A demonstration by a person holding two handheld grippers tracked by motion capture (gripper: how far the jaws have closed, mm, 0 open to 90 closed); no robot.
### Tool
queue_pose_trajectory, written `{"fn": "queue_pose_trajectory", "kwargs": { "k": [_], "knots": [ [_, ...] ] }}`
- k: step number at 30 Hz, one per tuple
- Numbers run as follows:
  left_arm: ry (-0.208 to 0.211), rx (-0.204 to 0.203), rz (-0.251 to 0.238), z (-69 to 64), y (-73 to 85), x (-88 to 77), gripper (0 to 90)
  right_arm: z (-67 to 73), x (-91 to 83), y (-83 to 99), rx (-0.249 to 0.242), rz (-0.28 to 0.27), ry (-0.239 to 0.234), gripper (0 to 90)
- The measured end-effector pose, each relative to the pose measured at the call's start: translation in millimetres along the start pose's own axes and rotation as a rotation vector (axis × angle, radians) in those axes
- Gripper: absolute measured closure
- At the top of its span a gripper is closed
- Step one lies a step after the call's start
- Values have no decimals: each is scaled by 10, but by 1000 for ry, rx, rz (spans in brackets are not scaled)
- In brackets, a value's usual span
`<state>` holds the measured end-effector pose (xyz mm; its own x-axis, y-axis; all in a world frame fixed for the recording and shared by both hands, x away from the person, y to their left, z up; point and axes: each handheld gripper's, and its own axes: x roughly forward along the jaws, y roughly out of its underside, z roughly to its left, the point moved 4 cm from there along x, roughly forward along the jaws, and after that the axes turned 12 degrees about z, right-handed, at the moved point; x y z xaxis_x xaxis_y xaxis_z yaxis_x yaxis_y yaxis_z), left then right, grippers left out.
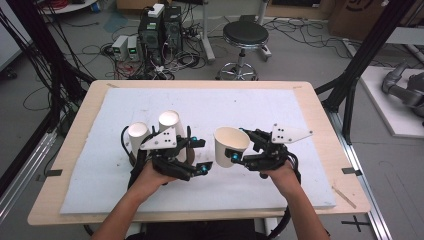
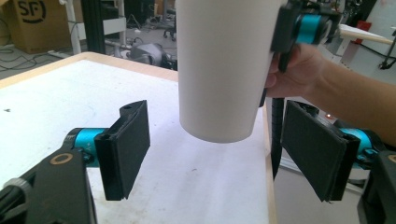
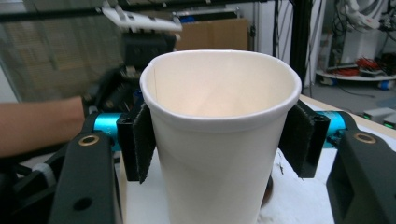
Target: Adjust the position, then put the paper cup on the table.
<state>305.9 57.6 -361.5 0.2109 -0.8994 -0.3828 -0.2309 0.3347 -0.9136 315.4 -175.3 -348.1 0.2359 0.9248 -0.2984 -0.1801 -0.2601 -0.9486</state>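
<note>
My right gripper [image 1: 239, 146] is shut on a white paper cup [image 1: 230, 145], which is upright with its mouth open and lifted a little off the white mat [image 1: 280, 107]. In the right gripper view the black pads [image 3: 143, 140] squeeze the cup [image 3: 219, 154] just below its rim. My left gripper [image 1: 201, 154] is open just left of that cup. In the left gripper view its pads [image 2: 128, 149] stand wide apart, with the cup's base [image 2: 222, 70] hanging ahead of them. Two more white cups [image 1: 137, 133] [image 1: 170, 121] stand behind the left hand.
The mat covers a wooden table [image 1: 320, 107]. Beyond the far edge stand a black stool [image 1: 245, 35] and computer boxes [image 1: 160, 30] among cables. Black frame posts [image 1: 360, 55] rise at the right. A cardboard box [image 2: 32, 23] sits on the floor.
</note>
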Motion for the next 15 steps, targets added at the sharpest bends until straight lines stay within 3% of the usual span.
{"fn": "queue_pose_trajectory", "kwargs": {
  "k": [9,15],
  "knots": [
    [-38,6,-1,-1,10,-67,241,-25,-26,32,-8,9,36,365],
    [-74,19,10,-2,23,-125,238,-107,-107,65,16,9,73,365]
  ]
}}
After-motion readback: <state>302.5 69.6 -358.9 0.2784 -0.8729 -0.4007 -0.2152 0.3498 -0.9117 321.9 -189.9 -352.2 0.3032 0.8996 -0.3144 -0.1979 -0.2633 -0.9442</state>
